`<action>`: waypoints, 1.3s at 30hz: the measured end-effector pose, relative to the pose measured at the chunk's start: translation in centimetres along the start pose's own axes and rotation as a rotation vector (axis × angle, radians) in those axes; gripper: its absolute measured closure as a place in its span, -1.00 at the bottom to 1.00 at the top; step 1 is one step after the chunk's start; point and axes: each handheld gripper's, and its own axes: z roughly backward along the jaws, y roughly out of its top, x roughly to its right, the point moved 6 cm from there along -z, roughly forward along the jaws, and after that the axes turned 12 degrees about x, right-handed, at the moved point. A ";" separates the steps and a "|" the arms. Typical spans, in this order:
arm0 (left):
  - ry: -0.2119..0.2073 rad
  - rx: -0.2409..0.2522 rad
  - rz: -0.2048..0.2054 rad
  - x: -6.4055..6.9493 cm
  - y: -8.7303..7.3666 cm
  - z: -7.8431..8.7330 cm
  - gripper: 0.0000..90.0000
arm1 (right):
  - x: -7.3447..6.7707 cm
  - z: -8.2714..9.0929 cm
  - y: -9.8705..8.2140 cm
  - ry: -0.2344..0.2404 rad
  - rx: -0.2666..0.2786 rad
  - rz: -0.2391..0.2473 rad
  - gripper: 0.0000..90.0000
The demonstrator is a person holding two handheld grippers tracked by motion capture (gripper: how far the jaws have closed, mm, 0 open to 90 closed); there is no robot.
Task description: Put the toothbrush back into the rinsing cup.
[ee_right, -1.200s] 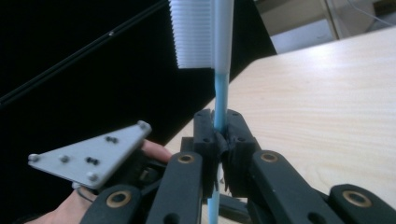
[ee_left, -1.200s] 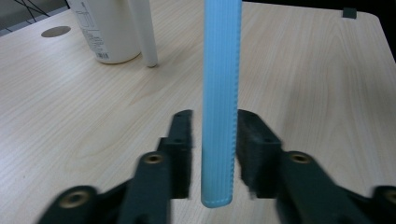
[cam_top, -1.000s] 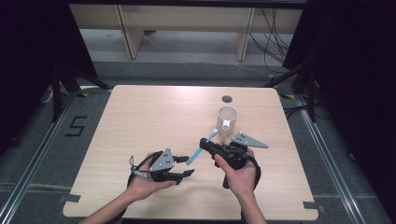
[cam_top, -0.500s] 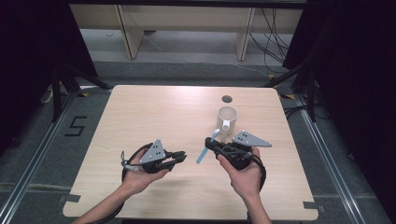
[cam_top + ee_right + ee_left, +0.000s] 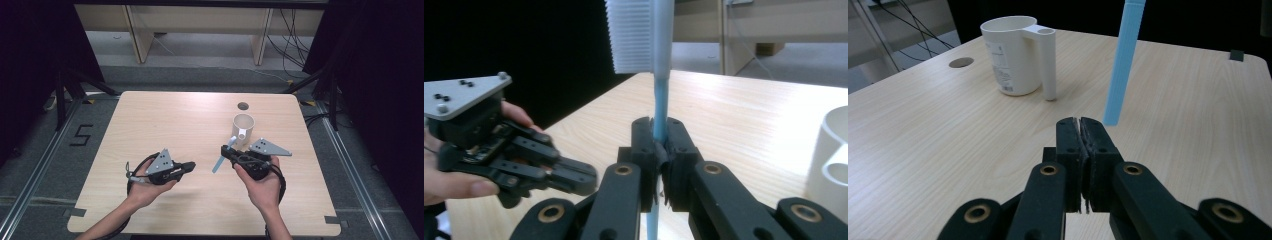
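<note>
A light blue toothbrush (image 5: 218,163) with white bristles (image 5: 631,35) stands upright in my right gripper (image 5: 226,150), whose jaws are shut on its handle (image 5: 660,97). My left gripper (image 5: 192,165) lies level to the left of the brush and apart from it. Its jaws have just been closing and now meet with nothing between them (image 5: 1080,122). In the left gripper view the blue handle (image 5: 1123,65) hangs just beyond those jaws. A white cup (image 5: 243,127) with a side handle stands behind the right gripper.
A round hole (image 5: 243,106) is cut in the wooden table (image 5: 165,120) behind the cup. A person's hands hold both grippers near the front edge. The dark floor has a marked "5" (image 5: 81,135) at the left.
My left gripper has pulled back to the left, away from the toothbrush, and its jaws have shut. The right gripper keeps the brush in the same place.
</note>
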 end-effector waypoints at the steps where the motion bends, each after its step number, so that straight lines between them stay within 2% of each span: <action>1: 0.009 -0.006 -0.003 -0.1 -0.1 0.3 0.91 | 0.2 0.2 0.0 -0.020 -0.013 0.006 0.91; 3: 0.023 -0.004 -0.006 -0.4 -0.2 0.9 0.90 | 0.6 0.3 0.3 -0.030 -0.009 0.041 0.91; 4: 0.031 -0.001 -0.007 -0.6 -0.3 1.2 0.89 | 0.7 0.3 0.4 -0.034 -0.012 0.029 0.91; 6: 0.054 0.009 -0.011 -1.0 -0.7 2.0 0.87 | 1.4 0.6 0.7 -0.051 -0.015 0.047 0.91; 9: 0.067 0.007 -0.022 -1.3 -1.0 2.6 0.86 | 1.8 0.8 0.8 -0.071 -0.009 0.045 0.91; 10: 0.080 0.001 -0.025 -1.4 -1.1 2.9 0.85 | 1.9 1.0 0.9 -0.075 -0.016 0.030 0.91; 12: 0.102 0.003 -0.029 -1.8 -1.4 3.5 0.83 | 2.4 1.2 1.1 -0.089 -0.009 0.044 0.91; 13: 0.109 0.007 -0.030 -1.9 -1.5 3.7 0.82 | 2.4 1.4 1.2 -0.100 -0.013 0.030 0.91; 14: 0.116 0.016 -0.029 -2.0 -1.6 3.9 0.82 | 2.8 1.4 1.3 -0.102 0.000 0.055 0.91; 15: 0.125 0.009 -0.030 -2.1 -1.7 4.2 0.81 | 2.8 1.5 1.4 -0.102 0.003 0.045 0.91; 21: 0.170 0.023 -0.008 -2.8 -2.3 5.2 0.82 | 3.4 2.1 1.7 -0.125 0.007 0.045 0.91; 23: 0.180 0.040 0.002 -3.0 -2.5 5.4 0.81 | 3.8 2.3 1.7 -0.134 0.007 0.067 0.91; 24: 0.188 0.043 0.002 -3.1 -2.6 5.6 0.81 | 3.6 2.3 1.7 -0.130 0.018 0.035 0.91; 27: 0.215 0.045 0.009 -3.4 -3.0 6.3 0.78 | 4.0 2.6 1.9 -0.146 0.030 0.045 0.91; 28: 0.222 0.069 0.018 -3.5 -3.2 6.3 0.77 | 3.9 2.6 2.0 -0.158 0.029 0.036 0.91; 29: 0.228 0.075 0.019 -3.5 -3.3 6.5 0.76 | 4.0 2.8 2.1 -0.148 0.027 0.051 0.91; 30: 0.236 0.076 0.024 -3.6 -3.5 6.6 0.75 | 4.2 2.8 2.3 -0.160 0.042 0.069 0.91; 31: 0.245 0.074 0.026 -3.7 -3.7 6.8 0.74 | 4.1 2.9 2.3 -0.168 0.037 0.053 0.91; 32: 0.252 0.069 0.026 -3.7 -3.8 7.0 0.72 | 4.3 2.9 2.4 -0.174 0.034 0.064 0.91; 34: 0.267 0.094 0.029 -3.9 -4.0 7.1 0.70 | 4.5 2.9 2.5 -0.183 0.036 0.057 0.91; 35: 0.271 0.104 0.032 -4.0 -4.0 7.2 0.69 | 4.7 3.0 2.6 -0.192 0.035 0.071 0.91; 36: 0.284 0.091 0.032 -4.1 -4.1 7.4 0.69 | 4.7 2.9 2.6 -0.194 0.033 0.059 0.91; 39: 0.303 0.105 0.041 -4.3 -4.3 7.7 0.66 | 5.1 3.0 2.8 -0.207 0.033 0.068 0.91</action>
